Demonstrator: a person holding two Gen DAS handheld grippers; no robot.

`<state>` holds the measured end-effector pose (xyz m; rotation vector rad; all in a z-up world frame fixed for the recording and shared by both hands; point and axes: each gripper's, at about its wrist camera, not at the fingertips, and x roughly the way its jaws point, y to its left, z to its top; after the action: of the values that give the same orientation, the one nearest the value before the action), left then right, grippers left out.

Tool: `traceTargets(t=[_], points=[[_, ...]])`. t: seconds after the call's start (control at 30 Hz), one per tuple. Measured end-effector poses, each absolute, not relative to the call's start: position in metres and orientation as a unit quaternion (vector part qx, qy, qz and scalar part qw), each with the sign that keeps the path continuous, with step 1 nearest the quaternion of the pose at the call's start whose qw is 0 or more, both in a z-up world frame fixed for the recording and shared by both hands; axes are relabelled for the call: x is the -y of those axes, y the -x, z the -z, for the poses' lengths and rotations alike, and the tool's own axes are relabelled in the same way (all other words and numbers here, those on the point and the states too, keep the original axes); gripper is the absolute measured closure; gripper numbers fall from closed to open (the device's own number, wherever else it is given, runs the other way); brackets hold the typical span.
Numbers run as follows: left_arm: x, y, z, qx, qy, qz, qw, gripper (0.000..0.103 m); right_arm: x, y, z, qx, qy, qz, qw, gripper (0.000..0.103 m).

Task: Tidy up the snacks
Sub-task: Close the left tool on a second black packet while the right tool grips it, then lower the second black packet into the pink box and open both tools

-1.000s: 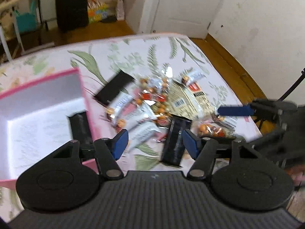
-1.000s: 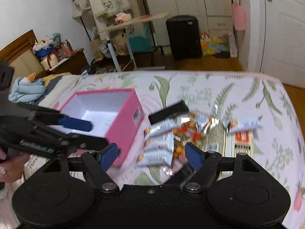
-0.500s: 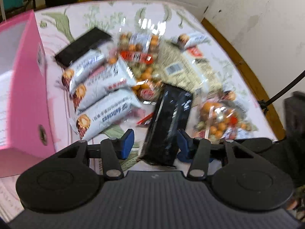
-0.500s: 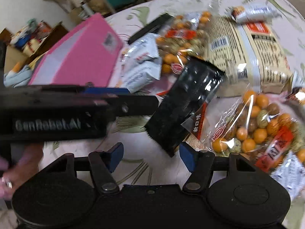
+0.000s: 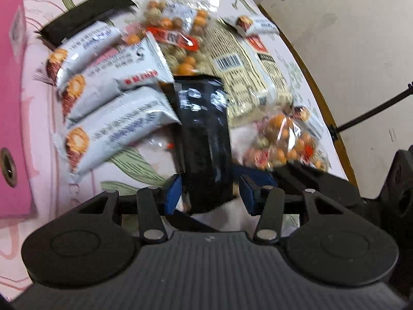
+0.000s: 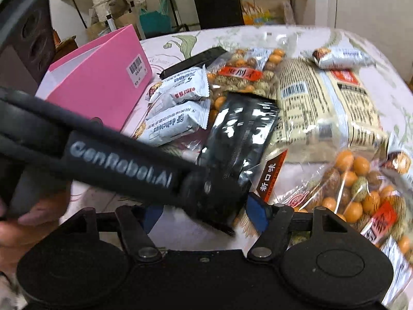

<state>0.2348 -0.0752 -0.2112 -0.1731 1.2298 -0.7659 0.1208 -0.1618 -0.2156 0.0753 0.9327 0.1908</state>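
Black foil packet [image 5: 204, 139] lay lengthwise on the flowered tablecloth [image 5: 134, 160], its near end between the blue pads of the left gripper [image 5: 210, 193]. Left pad [image 5: 172, 190] looked to be touching the packet's edge; a sliver of gap showed beside the right pad [image 5: 248, 192]. Jaws were part-way in, so not a firm grip yet, by my reading. The packet probably sat on top of the heap because it was the easiest piece to take first.

White snack bars [image 5: 113, 126] overlapped just left of the packet, fanned toward the pink box [image 5: 13, 118]. That box stood at the far left edge, presumably the place the snacks go. A striped cream bag [image 5: 245, 77] lay behind the packet to the right, and a clear bag of coated nuts [image 5: 281, 139] just beside its right edge.

In the right wrist view, the right gripper [image 6: 204, 215] hovered over the same near end, its jaws opening, nothing pressed between them. The left gripper's arm crossed in front, hiding the right gripper's left pad. Right pad [image 6: 255, 213] sat clear of the packet [image 6: 240, 139], just beside the nut bag [image 6: 361, 188]. A hand [image 6: 23, 222] showed at the lower left, holding the left tool.
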Motion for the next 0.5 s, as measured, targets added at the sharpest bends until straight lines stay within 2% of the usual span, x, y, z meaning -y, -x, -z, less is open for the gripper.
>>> traceTargets(t=[0.1, 0.23, 0.5], points=[[0.077, -0.231, 0.210, -0.557, 0.069, 0.348, 0.751, 0.055, 0.157, -0.124, 0.219, -0.440, -0.014, -0.091, 0.893, 0.027], [0.079, -0.229, 0.205, -0.561, 0.061, 0.343, 0.751, 0.055, 0.151, -0.121, 0.217, -0.437, 0.040, -0.080, 0.895, 0.039], [0.080, -0.214, 0.181, -0.574, 0.055, 0.340, 0.743, 0.055, 0.147, -0.107, 0.185, -0.451, 0.059, -0.082, 0.887, 0.040]])
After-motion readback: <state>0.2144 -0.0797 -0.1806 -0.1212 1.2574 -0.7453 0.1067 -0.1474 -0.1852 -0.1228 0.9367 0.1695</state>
